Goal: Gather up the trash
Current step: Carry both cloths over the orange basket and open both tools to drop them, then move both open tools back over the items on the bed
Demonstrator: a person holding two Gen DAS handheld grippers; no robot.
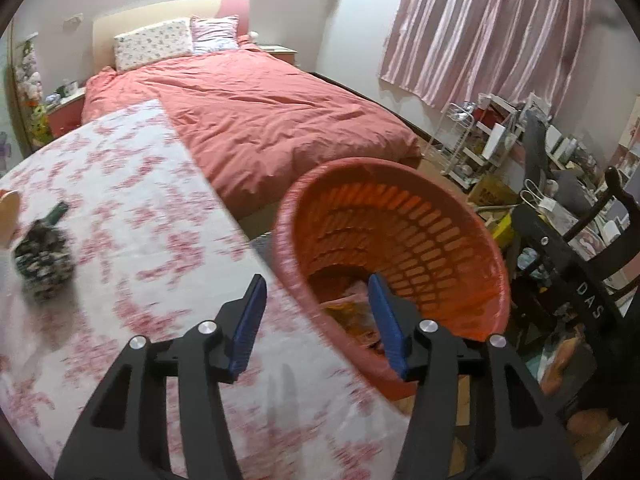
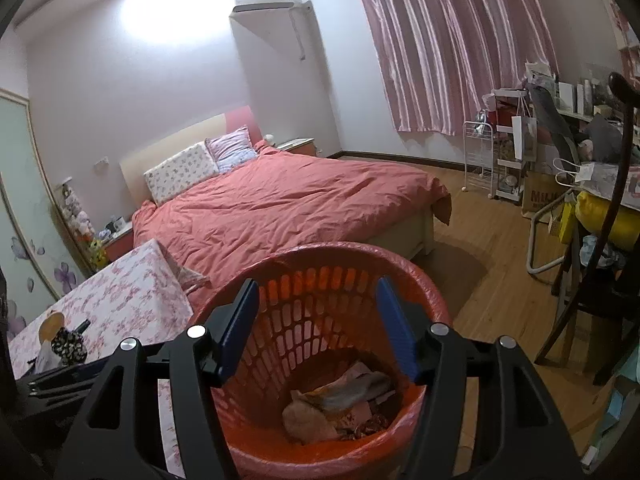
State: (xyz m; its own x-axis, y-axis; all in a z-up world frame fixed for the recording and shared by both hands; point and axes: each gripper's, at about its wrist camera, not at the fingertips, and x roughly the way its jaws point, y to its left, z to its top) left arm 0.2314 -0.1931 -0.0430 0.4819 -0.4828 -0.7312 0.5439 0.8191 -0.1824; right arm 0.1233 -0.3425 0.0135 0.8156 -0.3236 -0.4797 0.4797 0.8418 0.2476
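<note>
My right gripper hangs over the orange basket, jaws apart and empty, because the trash lies inside already. My left gripper, also apart and empty, hovers beside the basket, over the flowered table.

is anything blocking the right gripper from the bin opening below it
Nothing visible does. The right gripper hangs open and empty above the orange basket, whose mouth is uncovered; only crumpled trash lies at the bottom.
</note>
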